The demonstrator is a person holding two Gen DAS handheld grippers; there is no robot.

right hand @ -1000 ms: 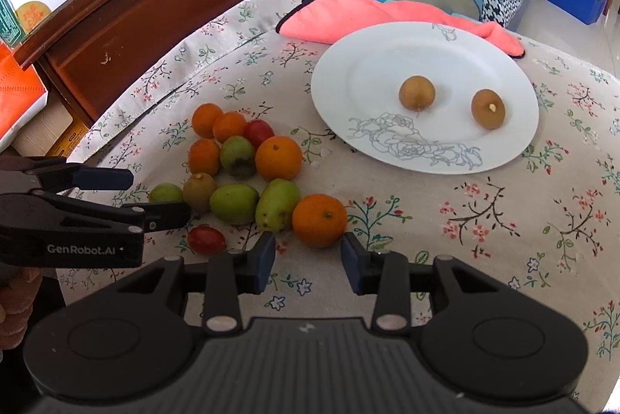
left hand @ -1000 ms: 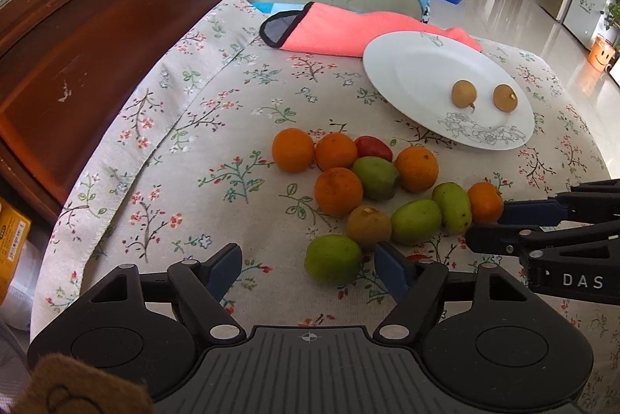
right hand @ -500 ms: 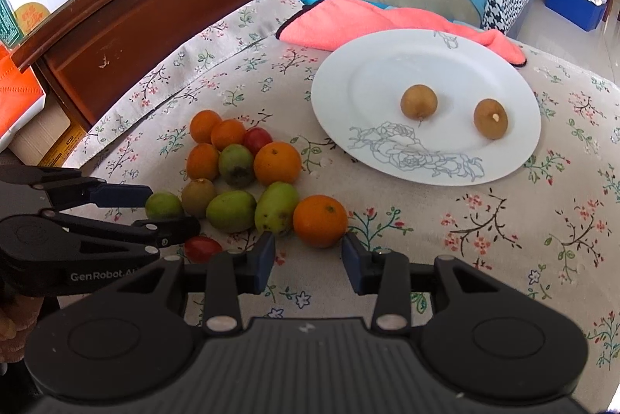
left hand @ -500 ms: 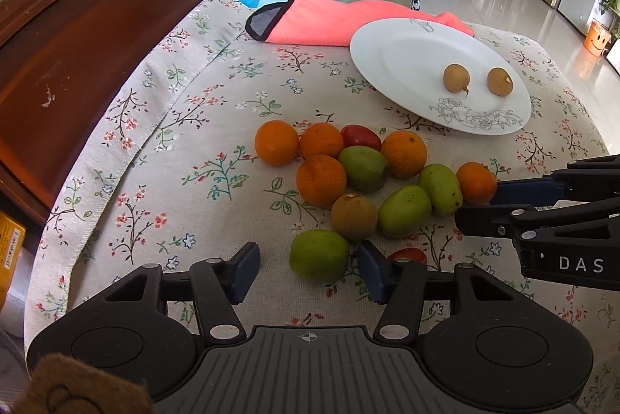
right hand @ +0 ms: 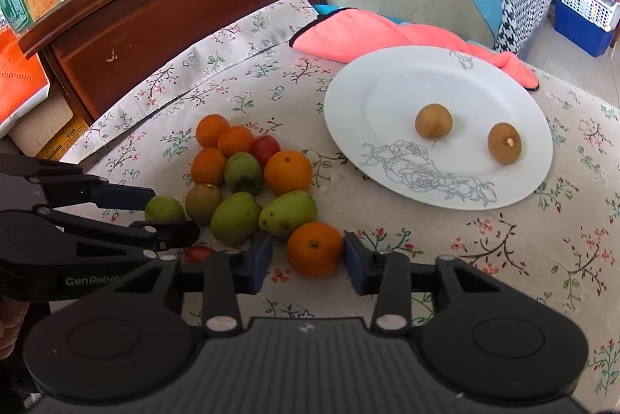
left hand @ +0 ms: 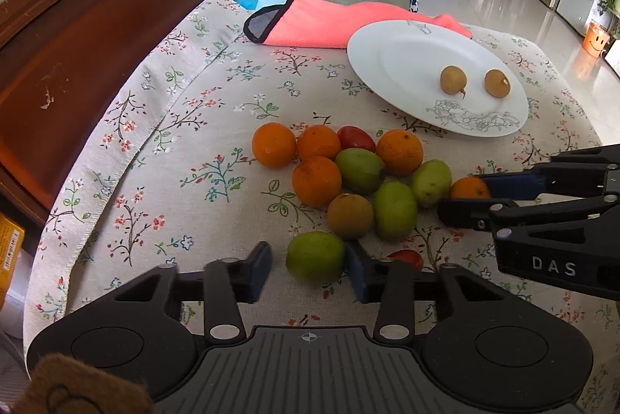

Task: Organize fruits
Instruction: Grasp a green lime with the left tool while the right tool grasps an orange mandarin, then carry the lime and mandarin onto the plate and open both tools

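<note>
Closing left tool (left hand: 308,268) round green fruit (left hand: 316,257); right tool (right hand: 308,261), "DAS", round orange (right hand: 314,249).

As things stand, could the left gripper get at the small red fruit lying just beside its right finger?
Probably not directly: the left gripper, whose jaws have just been closing, has a green fruit between them, and the red fruit lies outside its right finger.

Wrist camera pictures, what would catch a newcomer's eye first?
The heap of orange, green and red fruit on the floral tablecloth, with a gripper working at each end. Behind it, a white plate holds just two brown fruits, and a pink cloth lies beyond.
</note>
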